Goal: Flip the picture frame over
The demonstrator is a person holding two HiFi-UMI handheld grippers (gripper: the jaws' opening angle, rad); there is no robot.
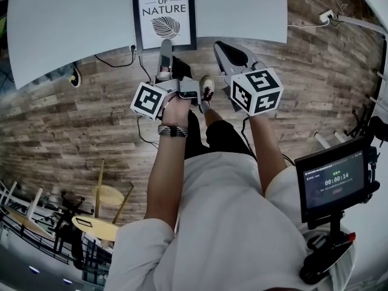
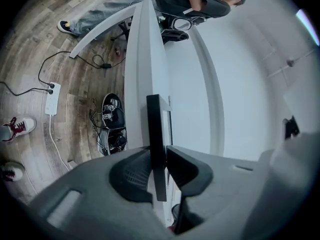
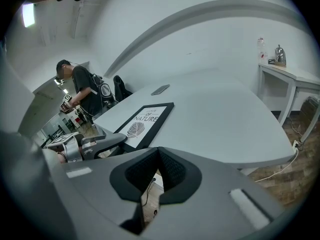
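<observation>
The black picture frame lies face up on the white table, its leaf print showing and its near edge at the table's front edge. My left gripper is shut on that near edge. In the left gripper view the frame runs edge-on between the pads of the left gripper. My right gripper hangs just right of the frame at the table's edge, shut with nothing in it. The right gripper view shows the frame past the closed tips of the right gripper.
A dark phone lies on the table beyond the frame. A person stands at the table's far side. A power strip and cables lie on the wooden floor. A monitor on a stand is at my right.
</observation>
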